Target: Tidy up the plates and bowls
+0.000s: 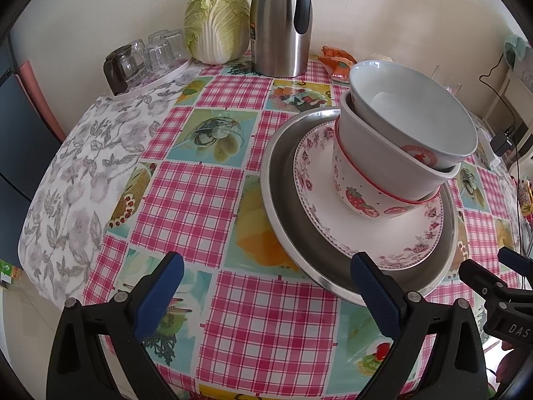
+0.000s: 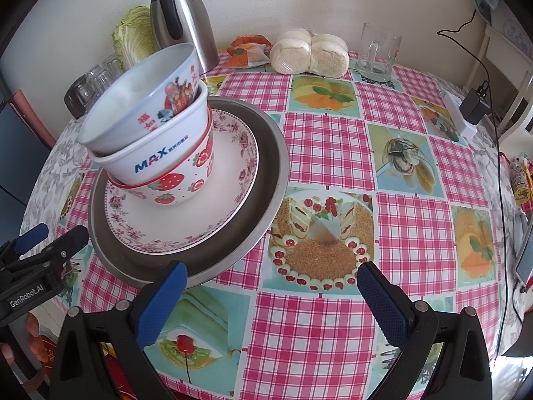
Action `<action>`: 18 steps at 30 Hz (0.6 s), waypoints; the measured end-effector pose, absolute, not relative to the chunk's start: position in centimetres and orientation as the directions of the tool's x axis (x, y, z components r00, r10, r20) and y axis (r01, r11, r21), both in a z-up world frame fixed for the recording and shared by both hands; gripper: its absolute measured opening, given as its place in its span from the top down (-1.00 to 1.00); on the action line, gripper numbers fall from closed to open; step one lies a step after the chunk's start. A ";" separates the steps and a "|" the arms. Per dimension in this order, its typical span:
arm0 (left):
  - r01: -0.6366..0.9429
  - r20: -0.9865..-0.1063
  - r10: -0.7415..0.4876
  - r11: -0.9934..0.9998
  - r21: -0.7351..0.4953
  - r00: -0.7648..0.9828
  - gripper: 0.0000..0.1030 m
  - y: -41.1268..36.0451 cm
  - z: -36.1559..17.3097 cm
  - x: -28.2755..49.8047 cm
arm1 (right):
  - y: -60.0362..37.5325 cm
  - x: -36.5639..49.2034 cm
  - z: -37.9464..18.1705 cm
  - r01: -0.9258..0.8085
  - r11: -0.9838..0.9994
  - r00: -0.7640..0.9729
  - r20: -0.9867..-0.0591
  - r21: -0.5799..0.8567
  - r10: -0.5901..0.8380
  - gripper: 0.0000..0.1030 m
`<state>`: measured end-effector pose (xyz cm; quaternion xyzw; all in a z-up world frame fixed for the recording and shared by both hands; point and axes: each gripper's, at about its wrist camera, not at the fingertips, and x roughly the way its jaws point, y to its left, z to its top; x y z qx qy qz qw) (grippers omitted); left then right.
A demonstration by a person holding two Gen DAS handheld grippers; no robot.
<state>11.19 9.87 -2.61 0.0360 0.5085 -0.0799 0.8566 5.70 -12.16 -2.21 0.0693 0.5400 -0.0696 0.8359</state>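
From the left wrist we see our left tongs (image 1: pixel 266 286) released, empty above the checked surface (image 1: pixel 186 200). Ahead and to their right sits the metal tray (image 1: pixel 276 193), holding the floral plate (image 1: pixel 319 206) and three nested bowls (image 1: pixel 399 153).

From the right wrist, our right tongs (image 2: pixel 271 295) are likewise spread and empty; the stack lies ahead to their left, the tray's rim touching or just behind the left finger (image 2: pixel 160 303).

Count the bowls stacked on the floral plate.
3, nested: red strawberry-print bowl at the bottom, white MAX-lettered bowl inside it, pale blue picture-printed bowl tilted on top. Smaller ones inside may be hidden.
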 end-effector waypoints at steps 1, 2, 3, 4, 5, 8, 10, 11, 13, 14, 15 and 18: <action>0.174 -0.877 -0.100 0.985 -0.019 0.470 -0.94 9.9 -2.6 11.2 | -12.2 5.7 -2.2 0.191 0.981 0.407 -0.913 0.041 -0.041 -1.00; 0.174 -0.877 -0.100 0.985 -0.019 0.469 -0.94 9.9 -2.6 11.2 | -12.2 5.7 -2.2 0.190 0.981 0.407 -0.913 0.041 -0.041 -1.00; 0.174 -0.878 -0.099 0.985 -0.018 0.469 -0.94 9.9 -2.6 11.2 | -12.2 5.7 -2.2 0.191 0.981 0.407 -0.913 0.041 -0.041 -1.00; 0.175 -0.878 -0.097 0.985 -0.016 0.469 -0.94 9.9 -2.6 11.2 | -12.2 5.7 -2.2 0.191 0.981 0.407 -0.913 0.041 -0.041 -1.00; 0.174 -0.878 -0.096 0.985 -0.015 0.469 -0.94 9.9 -2.6 11.2 | -12.2 5.7 -2.2 0.191 0.981 0.407 -0.913 0.041 -0.041 -1.00; 0.174 -0.878 -0.094 0.985 -0.012 0.469 -0.94 9.9 -2.6 11.2 | -12.2 5.7 -2.2 0.192 0.981 0.407 -0.913 0.041 -0.041 -1.00; 0.174 -0.878 -0.092 0.985 -0.010 0.471 -0.94 9.9 -2.6 11.2 | -12.2 5.7 -2.2 0.191 0.981 0.407 -0.913 0.041 -0.041 -1.00; 0.174 -0.877 -0.090 0.985 -0.008 0.471 -0.94 9.8 -2.6 11.2 | -12.2 5.7 -2.2 0.191 0.981 0.406 -0.913 0.041 -0.041 -1.00; 0.172 -0.878 -0.085 0.985 -0.003 0.472 -0.94 9.9 -2.7 11.2 | -12.2 5.7 -2.2 0.191 0.981 0.406 -0.913 0.041 -0.041 -1.00; 0.171 -0.878 -0.082 0.985 0.000 0.472 -0.94 9.9 -2.7 11.1 | -12.2 5.7 -2.2 0.190 0.981 0.406 -0.913 0.041 -0.041 -1.00; 0.171 -0.878 -0.080 0.985 0.002 0.473 -0.94 9.9 -2.7 11.1 | -12.2 5.7 -2.2 0.191 0.981 0.405 -0.913 0.040 -0.041 -1.00; 0.170 -0.875 -0.076 0.985 0.007 0.478 -0.94 9.8 -2.6 11.1 | -12.1 5.6 -2.2 0.189 0.981 0.405 -0.913 0.039 -0.042 -1.00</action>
